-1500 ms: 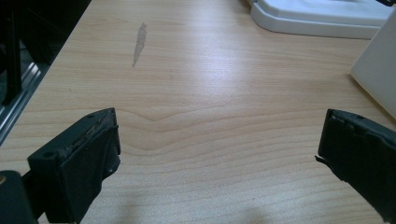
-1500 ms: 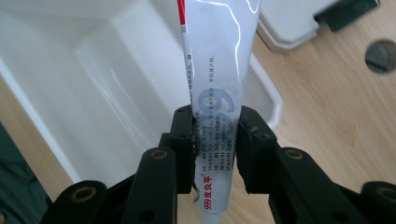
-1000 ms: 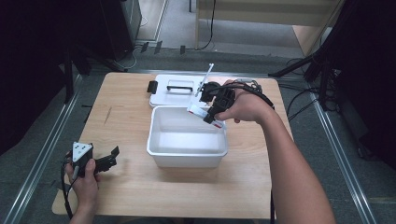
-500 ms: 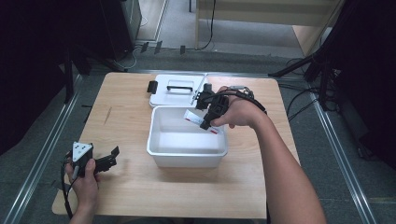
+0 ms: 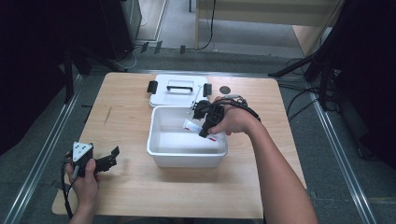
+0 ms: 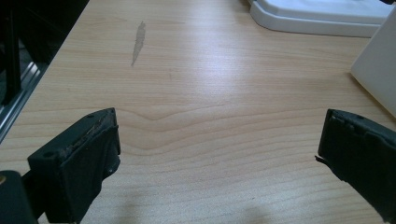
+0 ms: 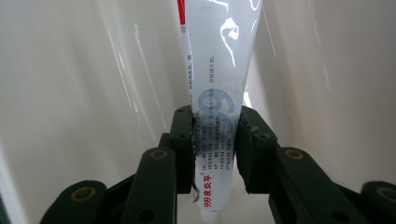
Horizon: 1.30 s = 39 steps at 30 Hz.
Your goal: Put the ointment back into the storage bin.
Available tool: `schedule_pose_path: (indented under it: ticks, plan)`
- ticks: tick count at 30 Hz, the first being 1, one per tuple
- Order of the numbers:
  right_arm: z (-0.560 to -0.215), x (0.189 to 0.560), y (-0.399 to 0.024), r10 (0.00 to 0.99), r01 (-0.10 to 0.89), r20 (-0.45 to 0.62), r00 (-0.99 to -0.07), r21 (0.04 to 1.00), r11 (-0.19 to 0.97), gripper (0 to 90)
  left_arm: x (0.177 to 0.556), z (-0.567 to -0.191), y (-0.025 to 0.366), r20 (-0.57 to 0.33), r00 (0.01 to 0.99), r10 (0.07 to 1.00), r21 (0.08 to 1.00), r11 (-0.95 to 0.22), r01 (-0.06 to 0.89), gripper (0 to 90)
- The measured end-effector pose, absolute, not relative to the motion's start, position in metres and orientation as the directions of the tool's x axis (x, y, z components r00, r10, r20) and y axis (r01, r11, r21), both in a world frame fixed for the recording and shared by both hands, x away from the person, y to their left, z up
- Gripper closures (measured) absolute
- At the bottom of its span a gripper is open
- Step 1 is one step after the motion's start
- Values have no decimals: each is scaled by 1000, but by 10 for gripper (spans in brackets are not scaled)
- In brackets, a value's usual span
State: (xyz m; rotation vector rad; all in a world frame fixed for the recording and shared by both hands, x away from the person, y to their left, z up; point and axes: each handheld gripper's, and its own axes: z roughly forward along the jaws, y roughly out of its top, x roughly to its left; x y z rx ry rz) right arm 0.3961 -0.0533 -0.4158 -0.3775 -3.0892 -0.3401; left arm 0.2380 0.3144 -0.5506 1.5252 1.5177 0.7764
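A pale wooden table [image 5: 140, 186] stood under the camera, and at its middle sat a white rectangular plastic bin [image 5: 187, 156], open at the top; every place below is given from this bin.

Above the right part of the bin's opening, the person's right hand [image 5: 233, 122] held the right gripper [image 5: 203, 131], a black two-jaw tool tipped downward into the bin. Its jaws were clamped on a white squeeze tube with red and blue print [image 5: 192, 126]. The tube hung inside the bin, near the far right of its hollow, and whether its end touched the floor of the bin could not be told. In the right gripper view the two black jaws pressed on either side of the tube [image 7: 217, 126], close to its capped end, which pointed back toward the camera. The rest of the tube ran away from the jaws, with the bin's glossy white inner walls [image 7: 84, 93] all around it.

Just beyond the bin's far side lay a flat white plastic lid with a handle and black clips [image 5: 177, 89]. A small dark round spot [image 5: 225, 89] sat on the table to the right of that lid.

Well to the left of the bin and nearer the person, the left hand [image 5: 81, 179] held the left gripper [image 5: 112, 156], resting low over the table. In the left gripper view its jaws stood wide apart with only bare wood between them, and a corner of the bin [image 6: 376, 65] showed at the right edge.
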Motion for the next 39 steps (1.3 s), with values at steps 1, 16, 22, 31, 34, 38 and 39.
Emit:
schedule_pose_path:
  ticks: [1,16,22,31,34,38,39]
  plan:
    - [-418,396,-52,233,235,35,-972,212,948,709,238,-551,314,-125,80,989,876,72,477,0]
    - [-440,393,-36,241,236,-13,-971,151,960,707,238,-551,315,-130,81,988,874,75,480,0]
    - [-445,393,-36,265,258,-32,-964,139,956,706,238,-551,315,-131,82,988,873,76,482,0]
    - [-449,393,-39,278,270,-50,-959,133,954,704,238,-551,315,-128,83,988,874,73,481,0]
    - [-450,392,-40,281,273,-40,-959,133,953,705,238,-551,314,-127,84,988,874,71,481,0]
    - [-453,392,-40,277,270,-36,-960,131,954,703,238,-551,314,-127,85,988,874,71,481,0]
    - [-453,392,-40,277,270,-36,-960,131,954,703,238,-551,315,-127,85,988,874,71,481,0]
